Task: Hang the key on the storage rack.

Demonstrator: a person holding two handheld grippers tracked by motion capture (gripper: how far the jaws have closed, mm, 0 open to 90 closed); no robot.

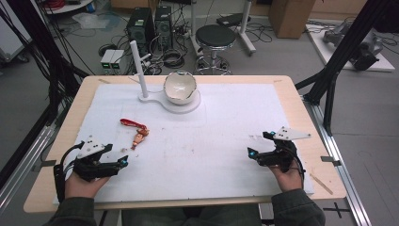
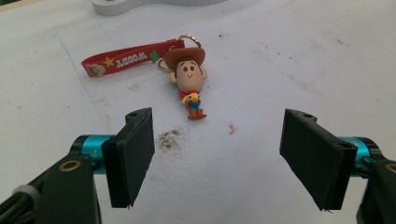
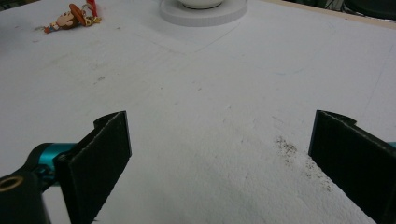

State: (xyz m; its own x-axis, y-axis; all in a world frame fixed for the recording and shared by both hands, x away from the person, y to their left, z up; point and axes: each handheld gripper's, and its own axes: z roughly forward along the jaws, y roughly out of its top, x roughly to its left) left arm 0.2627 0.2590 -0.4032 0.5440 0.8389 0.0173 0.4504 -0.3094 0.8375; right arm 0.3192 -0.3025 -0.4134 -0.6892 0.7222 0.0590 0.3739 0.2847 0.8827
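A: So, biggest first: the table carried a white mat, and at the mat's far edge sat a white stand with an upright post and a bowl resting on its round base. What about the tools?

B: The left gripper rested low at the near left of the mat, its jaws spread wide with nothing between them. The right gripper lay well apart at the near right, its jaws also standing wide and empty.

A: And the thing itself?

B: The cowboy keychain lay flat on the mat just ahead of the left gripper, feet toward it, its red strap trailing off to one side from the metal ring.

A: How would you have taken it well?

B: I'd judge the left gripper should have gone straight forward, keeping low, and closed across the figure's head or body rather than the strap, which looked floppy and thin.

A: Anything unclear?

B: The ring was partly tucked behind the hat, the bowl's inside was hard to read, and the stand was cut off at the top of both gripper views.
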